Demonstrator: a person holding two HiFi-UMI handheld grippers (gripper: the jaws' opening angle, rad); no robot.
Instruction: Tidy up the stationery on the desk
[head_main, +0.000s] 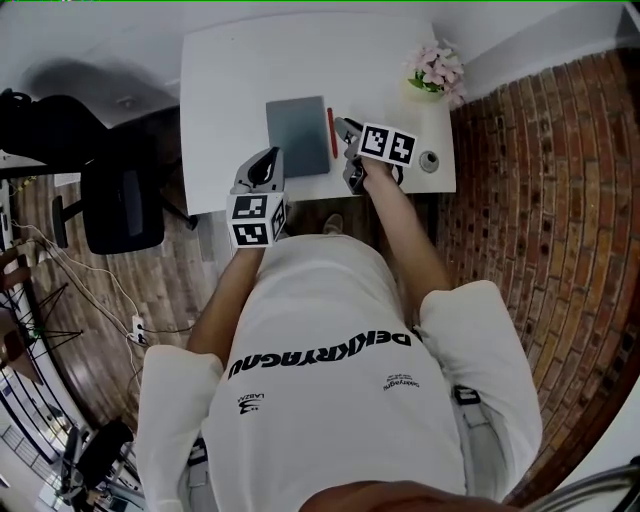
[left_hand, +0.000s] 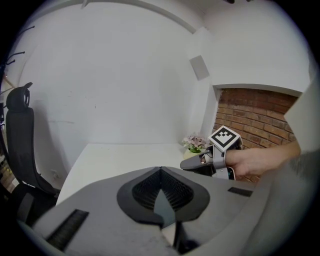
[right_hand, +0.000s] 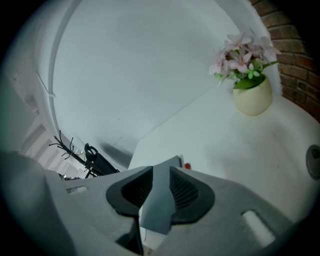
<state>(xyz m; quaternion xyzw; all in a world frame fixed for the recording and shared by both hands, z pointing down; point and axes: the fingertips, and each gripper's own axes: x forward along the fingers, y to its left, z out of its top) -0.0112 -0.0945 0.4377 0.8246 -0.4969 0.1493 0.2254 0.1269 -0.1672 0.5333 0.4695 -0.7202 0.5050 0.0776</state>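
A grey notebook (head_main: 298, 135) lies flat on the white desk (head_main: 230, 80), with a red pen (head_main: 332, 132) along its right edge. My right gripper (head_main: 345, 127) hovers just right of the pen; its jaws stand narrowly apart with nothing held. In the right gripper view (right_hand: 161, 170) the notebook (right_hand: 159, 200) shows through the gap and the pen's red end (right_hand: 187, 165) peeks past the jaw. My left gripper (head_main: 268, 158) is at the desk's front edge below the notebook's near-left corner, shut and empty. Its jaw tips (left_hand: 160, 170) meet.
A pale pot of pink flowers (head_main: 436, 72) (right_hand: 250, 75) stands at the desk's far right corner. A small round grey object (head_main: 430, 161) sits near the right edge. A black office chair (head_main: 120, 205) stands left of the desk. A brick wall (head_main: 540, 200) runs along the right.
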